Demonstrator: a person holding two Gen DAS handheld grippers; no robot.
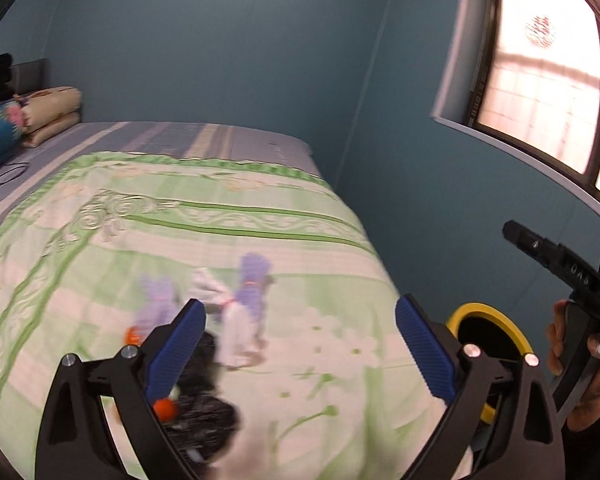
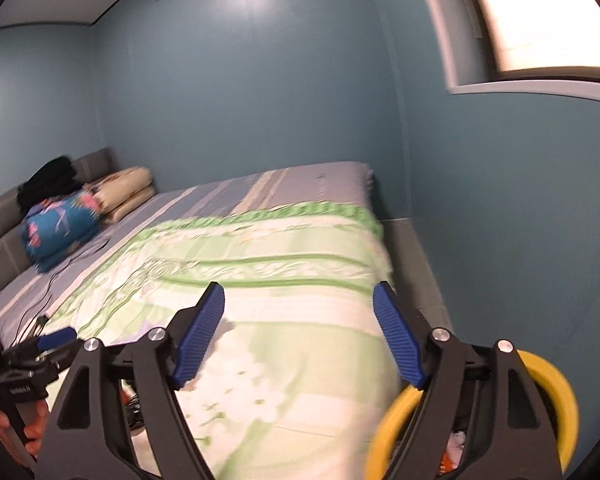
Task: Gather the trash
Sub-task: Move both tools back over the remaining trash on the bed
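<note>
Two claws stood wide and empty over the bed [image 1: 260, 208]: the left claw [image 1: 300, 344] above blurred trash [image 1: 236, 304] on the green quilt, the right claw [image 2: 300, 332] nearer the yellow-rimmed bin [image 2: 556, 392] beside the bed. Pillows [image 2: 128, 192] lay farthest.

Trash [image 1: 236, 308] on green bedspread: blurred white/purple wrappers, black bag. Yellow-rimmed bin [image 1: 490, 332] beside bed, w/ trash inside.
</note>
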